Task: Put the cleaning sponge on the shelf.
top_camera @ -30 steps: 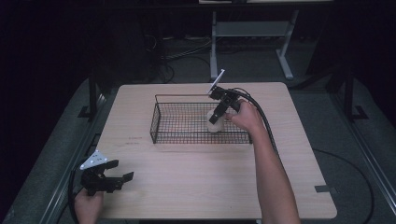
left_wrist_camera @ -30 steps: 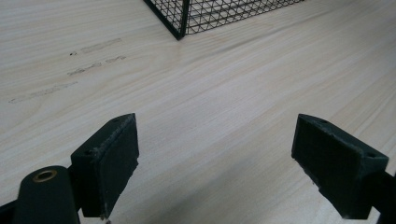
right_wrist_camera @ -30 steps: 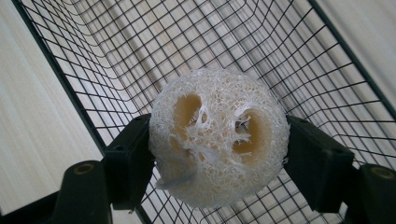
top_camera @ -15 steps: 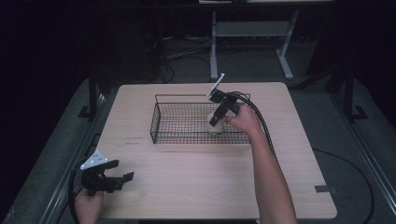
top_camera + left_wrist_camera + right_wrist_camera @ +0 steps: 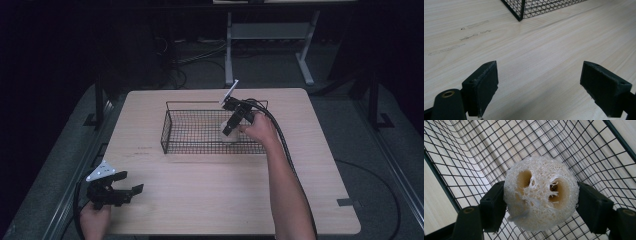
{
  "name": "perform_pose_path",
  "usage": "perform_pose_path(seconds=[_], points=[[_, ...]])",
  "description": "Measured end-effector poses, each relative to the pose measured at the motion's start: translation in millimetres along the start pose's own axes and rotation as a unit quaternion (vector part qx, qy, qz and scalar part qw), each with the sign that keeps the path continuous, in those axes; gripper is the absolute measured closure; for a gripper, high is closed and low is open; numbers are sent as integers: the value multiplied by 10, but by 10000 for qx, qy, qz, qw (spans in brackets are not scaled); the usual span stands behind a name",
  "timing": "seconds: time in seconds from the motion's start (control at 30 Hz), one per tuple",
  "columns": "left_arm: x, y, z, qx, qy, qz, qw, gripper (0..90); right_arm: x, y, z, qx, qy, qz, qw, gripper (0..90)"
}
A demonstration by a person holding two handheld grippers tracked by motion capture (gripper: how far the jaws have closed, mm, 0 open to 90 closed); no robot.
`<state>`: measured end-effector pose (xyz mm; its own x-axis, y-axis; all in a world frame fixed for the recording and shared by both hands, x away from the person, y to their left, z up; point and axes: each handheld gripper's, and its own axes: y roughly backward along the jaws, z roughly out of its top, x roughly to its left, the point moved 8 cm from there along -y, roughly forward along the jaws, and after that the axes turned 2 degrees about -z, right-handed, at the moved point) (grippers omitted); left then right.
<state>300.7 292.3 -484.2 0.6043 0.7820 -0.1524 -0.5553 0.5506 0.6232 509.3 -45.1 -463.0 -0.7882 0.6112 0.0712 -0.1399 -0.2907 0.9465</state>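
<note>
Loofah (image 5: pixel 541 193) is the thing in play, a pale fibrous puck with 2 holes, clamped between the 2 jaws of the right gripper (image 5: pixel 231 125) inside the right end of the wire basket (image 5: pixel 172 127) toward the far side of the table (image 5: pixel 210 190). Going near to far, the left gripper (image 5: pixel 131 190) rests at the near left corner with its jaws spread wide on nothing, and the basket stands beyond it. If the loofah is being set down (my guess), lower it onto the mesh floor, then open squarely so no fibres snag the wires.
</note>
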Motion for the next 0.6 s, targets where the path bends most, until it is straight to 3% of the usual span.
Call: perform_pose_path(seconds=[0.6], points=[[-14,-11,-9,29,4,6,10000,137,9,70,3,-99,9,-9,10000,190]])
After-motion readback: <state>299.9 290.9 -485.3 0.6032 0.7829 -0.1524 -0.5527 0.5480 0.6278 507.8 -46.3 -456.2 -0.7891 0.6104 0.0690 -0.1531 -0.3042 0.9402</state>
